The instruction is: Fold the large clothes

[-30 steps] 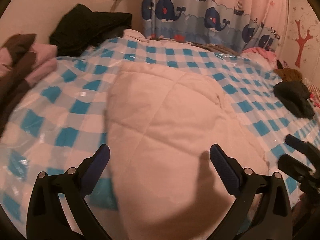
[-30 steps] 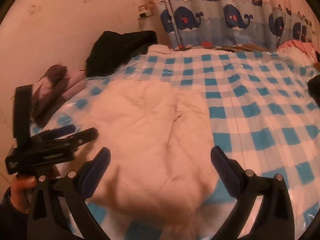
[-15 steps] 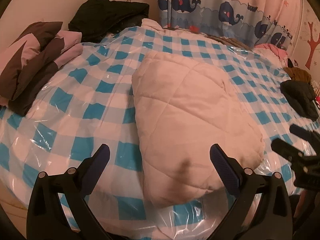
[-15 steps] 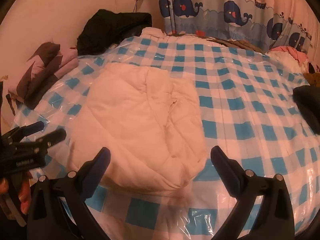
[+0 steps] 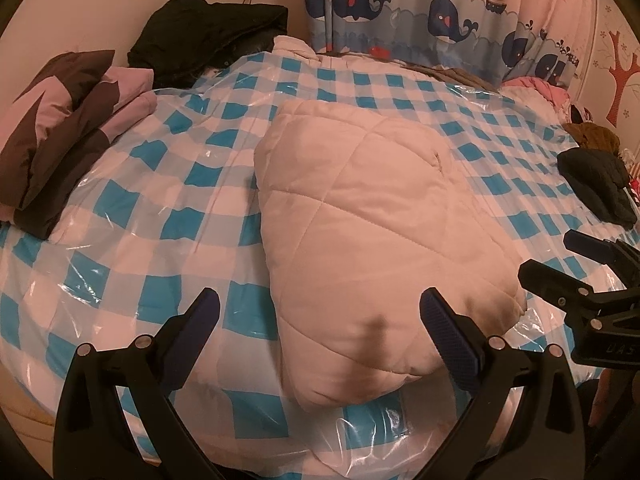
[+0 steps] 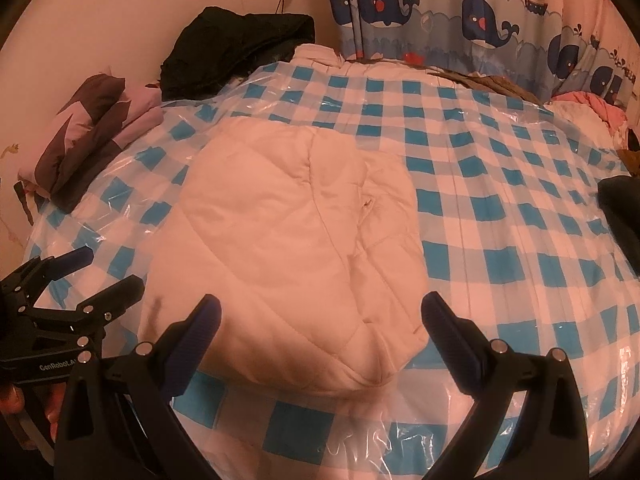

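The bed (image 5: 168, 184), covered in blue-and-white checked plastic sheeting, is now seen from farther back than a second ago: more of its near edge and its 9 o'clock side is shown in both wrist views. The folded cream quilted garment (image 5: 372, 220) is laid at the centre of the bed, and its outline is unchanged. A brown-and-pink folded pile (image 5: 60, 136) at 10 o'clock, earlier cut off in the left view, is now fully seen. A black garment (image 5: 212, 36) is heaped at 11 o'clock by the whale curtain (image 5: 440, 12). The left gripper (image 5: 320, 320) is held spread wide, gripping nothing, above the garment's near edge. The right gripper (image 6: 320, 320) is likewise parted and empty, drawn back from the garment.
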Tool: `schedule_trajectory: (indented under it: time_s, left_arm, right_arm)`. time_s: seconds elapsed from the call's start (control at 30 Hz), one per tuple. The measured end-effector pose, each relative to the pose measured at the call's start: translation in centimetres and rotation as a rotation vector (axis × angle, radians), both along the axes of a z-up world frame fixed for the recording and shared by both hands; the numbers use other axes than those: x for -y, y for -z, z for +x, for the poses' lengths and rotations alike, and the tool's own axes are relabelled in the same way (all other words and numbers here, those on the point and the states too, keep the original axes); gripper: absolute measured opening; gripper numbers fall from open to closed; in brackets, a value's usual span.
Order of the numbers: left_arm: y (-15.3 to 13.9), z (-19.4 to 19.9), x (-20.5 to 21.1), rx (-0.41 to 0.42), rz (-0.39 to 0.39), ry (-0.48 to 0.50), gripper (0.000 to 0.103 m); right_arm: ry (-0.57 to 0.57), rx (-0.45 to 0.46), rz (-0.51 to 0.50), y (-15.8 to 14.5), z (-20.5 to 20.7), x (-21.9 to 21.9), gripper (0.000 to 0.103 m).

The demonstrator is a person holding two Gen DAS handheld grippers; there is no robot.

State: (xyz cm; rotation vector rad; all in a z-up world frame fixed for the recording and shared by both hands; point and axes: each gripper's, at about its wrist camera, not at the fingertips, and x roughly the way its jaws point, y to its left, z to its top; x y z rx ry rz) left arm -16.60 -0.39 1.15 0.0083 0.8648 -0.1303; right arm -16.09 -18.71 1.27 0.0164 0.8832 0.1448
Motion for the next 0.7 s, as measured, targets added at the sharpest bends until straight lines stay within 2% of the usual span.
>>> schedule_trajectory:
  time_s: [0.7]
  left_arm:
    - [0.11, 0.51, -0.14, 0.009, 0.003, 0.000, 0.096]
  right_arm:
    - [0.004, -0.001, 0.001, 0.08, -0.02, -0.15, 0.096]
